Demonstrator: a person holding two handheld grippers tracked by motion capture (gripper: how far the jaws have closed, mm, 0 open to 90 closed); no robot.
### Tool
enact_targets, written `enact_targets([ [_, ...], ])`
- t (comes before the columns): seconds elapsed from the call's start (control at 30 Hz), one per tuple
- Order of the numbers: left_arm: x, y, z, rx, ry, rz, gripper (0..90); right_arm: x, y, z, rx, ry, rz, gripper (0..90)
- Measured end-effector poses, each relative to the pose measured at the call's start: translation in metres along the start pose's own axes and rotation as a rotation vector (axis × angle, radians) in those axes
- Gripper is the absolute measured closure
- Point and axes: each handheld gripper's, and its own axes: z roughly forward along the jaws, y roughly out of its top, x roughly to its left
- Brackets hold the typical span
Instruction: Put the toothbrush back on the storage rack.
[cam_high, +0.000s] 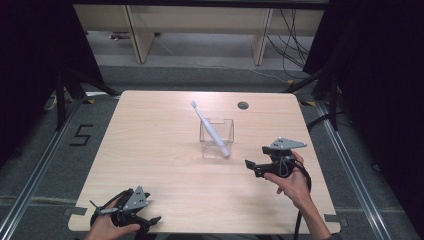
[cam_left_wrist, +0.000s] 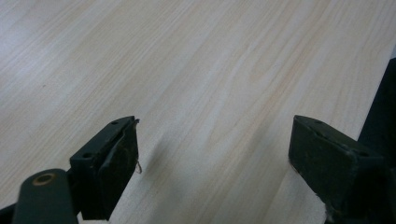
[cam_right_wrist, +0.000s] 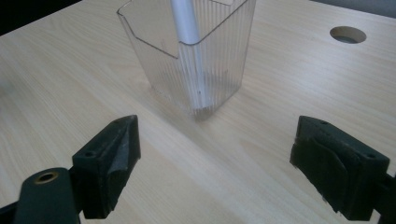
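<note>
1. A light wooden table (cam_high: 165, 150) with a cable hole (cam_high: 243, 105) stands on grey floor (dark curtains at both sides).
2. The toothbrush (cam_high: 210, 127) leans in a clear ribbed holder (cam_right_wrist: 196, 60) mid-table.
3. The right gripper (cam_high: 256, 167), jaws spread and empty, faces the holder; the left gripper (cam_high: 150, 222), likewise spread, sits at the near edge.

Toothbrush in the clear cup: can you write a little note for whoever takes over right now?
Left gripper: open, holding nothing, low at the near left edge of the table.
Right gripper: open, holding nothing, pointed at the clear cup from its right, a short way off.
Toothbrush: stands tilted inside the cup, brush head up and leaning toward the far left, its lower end in the cup's near right corner.
Done: the toothbrush appears to be placed in the cup.
Left: probably nothing but drawing the right gripper back.
</note>
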Motion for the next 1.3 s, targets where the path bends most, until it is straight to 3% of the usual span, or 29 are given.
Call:
enact_targets([
  [0.03, -0.001, 0.000, 0.000, -0.007, 0.000, -0.001, 15.5, -0.003, -0.001, 0.000, -0.006, -0.004, -0.026, 16.1],
  [0.07, -0.001, 0.000, 0.000, -0.008, -0.001, 0.000, 15.5, -0.001, -0.002, -0.001, 0.012, 0.000, 0.002, 16.1],
  [0.1, 0.000, 0.000, 0.000, -0.005, -0.002, 0.002, 15.5, -0.003, -0.003, -0.001, 0.007, -0.008, -0.018, 16.1],
  [0.13, 0.000, 0.001, 0.000, -0.001, -0.002, 0.002, 15.5, -0.002, -0.005, -0.001, 0.007, -0.005, 0.009, 16.1],
  [0.17, 0.000, 0.000, 0.000, 0.000, -0.003, 0.001, 15.5, -0.004, -0.006, -0.001, 0.008, -0.012, -0.022, 16.1],
  [0.3, 0.000, 0.000, 0.000, 0.001, -0.002, -0.001, 15.5, -0.004, -0.012, -0.001, 0.020, -0.003, 0.012, 16.1],
  [0.33, 0.000, 0.000, 0.000, 0.001, -0.003, 0.001, 15.5, -0.007, -0.012, -0.002, 0.027, -0.015, -0.016, 16.1],
  [0.37, 0.000, 0.000, 0.000, -0.006, 0.000, -0.001, 15.5, -0.005, -0.013, -0.003, 0.031, -0.015, 0.005, 16.1],
  [0.4, -0.001, 0.000, 0.000, -0.008, 0.002, -0.001, 15.5, -0.007, -0.014, -0.003, 0.026, -0.025, -0.015, 16.1],
  [0.47, -0.001, 0.000, 0.000, -0.009, 0.002, 0.000, 15.5, -0.005, -0.017, -0.004, 0.047, -0.021, 0.023, 16.1],
  [0.57, 0.000, 0.000, 0.000, -0.005, 0.000, -0.001, 15.5, -0.008, -0.021, -0.004, 0.041, -0.022, -0.013, 16.2],
  [0.63, 0.000, 0.000, 0.000, 0.003, 0.003, -0.012, 15.5, -0.006, -0.024, -0.003, 0.047, -0.014, 0.029, 16.2],
  [0.7, 0.000, 0.000, 0.000, -0.002, -0.002, 0.000, 15.5, -0.008, -0.028, -0.003, 0.055, -0.023, 0.011, 16.2],
  [0.77, 0.000, 0.000, 0.000, 0.000, -0.003, 0.001, 15.5, -0.008, -0.031, -0.003, 0.068, -0.014, 0.023, 16.2],
  [0.8, 0.000, 0.000, 0.000, 0.001, -0.001, 0.001, 15.5, -0.010, -0.032, -0.003, 0.068, -0.029, 0.003, 16.3],
  [0.87, 0.000, 0.000, 0.000, 0.001, -0.001, -0.010, 15.5, -0.010, -0.035, -0.003, 0.071, -0.022, 0.008, 16.3],
  [0.9, 0.000, 0.000, 0.000, 0.001, -0.001, -0.010, 15.5, -0.008, -0.036, -0.003, 0.070, -0.022, 0.038, 16.2],
  [0.93, 0.000, 0.000, 0.000, 0.001, -0.001, -0.011, 15.5, -0.010, -0.036, -0.003, 0.071, -0.021, 0.021, 16.2],
  [1.07, 0.000, 0.000, 0.000, 0.002, -0.002, 0.001, 15.5, -0.008, -0.041, -0.004, 0.082, -0.022, 0.040, 16.3],
  [1.3, -0.001, 0.000, 0.000, -0.007, 0.004, -0.002, 15.5, -0.007, -0.046, -0.005, 0.092, -0.013, 0.029, 16.2],
])
